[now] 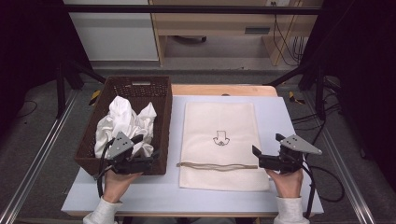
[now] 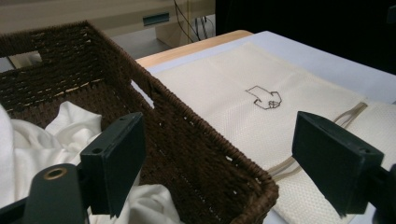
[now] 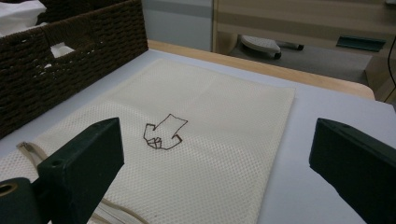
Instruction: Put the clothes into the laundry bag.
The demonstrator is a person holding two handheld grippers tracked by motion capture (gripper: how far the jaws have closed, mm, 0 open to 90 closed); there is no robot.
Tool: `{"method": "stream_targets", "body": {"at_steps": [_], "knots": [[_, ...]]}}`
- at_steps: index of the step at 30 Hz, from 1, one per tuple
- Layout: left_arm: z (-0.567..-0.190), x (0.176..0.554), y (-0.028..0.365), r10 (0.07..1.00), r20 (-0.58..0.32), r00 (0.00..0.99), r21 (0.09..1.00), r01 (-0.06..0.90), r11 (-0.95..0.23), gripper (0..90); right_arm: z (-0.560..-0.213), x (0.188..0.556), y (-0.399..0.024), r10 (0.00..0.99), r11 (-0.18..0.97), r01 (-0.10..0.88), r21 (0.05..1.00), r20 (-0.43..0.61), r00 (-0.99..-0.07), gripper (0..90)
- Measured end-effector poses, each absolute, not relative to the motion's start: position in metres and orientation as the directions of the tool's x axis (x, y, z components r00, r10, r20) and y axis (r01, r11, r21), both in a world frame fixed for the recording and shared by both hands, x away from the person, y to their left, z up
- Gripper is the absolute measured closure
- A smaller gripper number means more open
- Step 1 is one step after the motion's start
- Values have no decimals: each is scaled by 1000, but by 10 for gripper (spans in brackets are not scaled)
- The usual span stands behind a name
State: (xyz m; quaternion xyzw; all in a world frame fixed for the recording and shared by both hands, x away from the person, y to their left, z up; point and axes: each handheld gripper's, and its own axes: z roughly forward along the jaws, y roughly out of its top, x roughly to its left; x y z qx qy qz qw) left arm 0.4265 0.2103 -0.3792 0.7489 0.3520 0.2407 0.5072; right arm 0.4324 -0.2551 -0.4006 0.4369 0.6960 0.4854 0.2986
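Hands come in over the surface's (image 1: pixel 196 198) near edge, one at each side, each bearing a gripper. Left gripper (image 1: pixel 148 149) hangs at the near right corner of the basket (image 1: pixel 161 116), its jaws spread wide with nothing between them; in the left gripper view one jaw stands over the white cloth (image 2: pixel 65 126) inside the basket and the other over the bag (image 2: pixel 233 88) outside it, with the basket's woven wall running between them. Right gripper (image 1: pixel 267 150) sits near the surface's right edge, just beside the bag's right side, jaws likewise spread and empty, pointing left across the bag; the right gripper view looks along them over the mesh weave.

Bag lies flat in the middle of the surface, its near end close to the near edge and its far end toward the far edge. A tan drawstring (image 1: pixel 217 165) crosses it near the near end, and a small dark outline mark (image 1: pixel 221 139) sits at its middle.

Basket stands along the left edge, just beside the bag, reaching nearly to the far left corner. White cloth is heaped loosely inside it, rising above the rim.
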Motion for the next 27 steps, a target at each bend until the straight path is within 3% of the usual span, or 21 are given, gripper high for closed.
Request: {"method": "stream_targets", "body": {"at_steps": [15, 27], "knots": [[-382, 421, 186, 742, -28, 670, 933, 284, -222, 253, -399, 432, -241, 887, 154, 331, 931, 17, -461, 52], [-402, 410, 142, 658, -12, 753, 910, 281, -306, 431, -402, 433, -225, 869, 181, 341, 923, 12, -494, 67]]}}
